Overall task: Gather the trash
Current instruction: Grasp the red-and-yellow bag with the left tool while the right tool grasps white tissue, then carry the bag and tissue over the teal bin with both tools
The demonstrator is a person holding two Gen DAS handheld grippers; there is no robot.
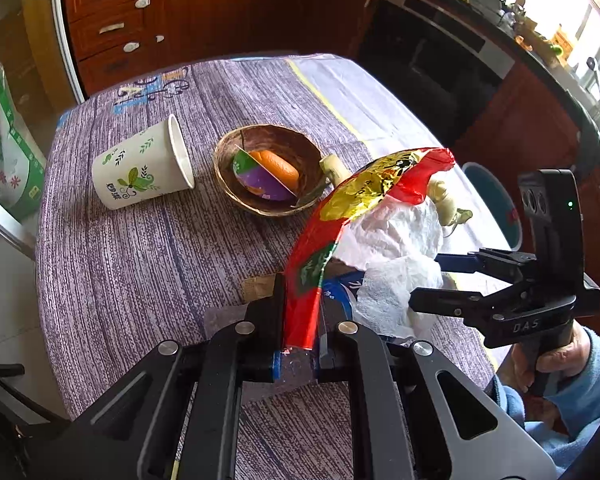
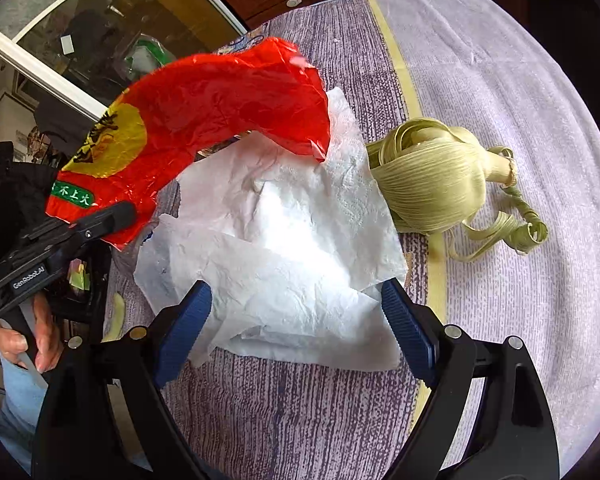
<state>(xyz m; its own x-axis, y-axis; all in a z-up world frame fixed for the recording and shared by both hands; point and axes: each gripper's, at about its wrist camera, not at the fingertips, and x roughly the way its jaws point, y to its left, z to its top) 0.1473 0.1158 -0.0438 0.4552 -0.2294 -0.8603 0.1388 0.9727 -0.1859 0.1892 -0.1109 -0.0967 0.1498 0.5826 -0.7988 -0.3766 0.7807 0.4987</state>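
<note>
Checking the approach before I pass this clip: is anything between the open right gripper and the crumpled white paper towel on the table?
Nothing visible blocks it. The right gripper stands open, straddling the near edge of the paper towel. The red wrapper, pinched in the left gripper, arches over the towel's far side only. The corn husk lies beside it.

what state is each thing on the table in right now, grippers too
left gripper: shut on the red wrapper
red wrapper: pinched at one end, lifted off the table
right gripper: open, straddling the white tissue
white tissue: crumpled, lying on the table
paper cup: tipped on its side
brown bowl: upright, scraps inside
corn husk: curled, lying beside the tissue
</note>
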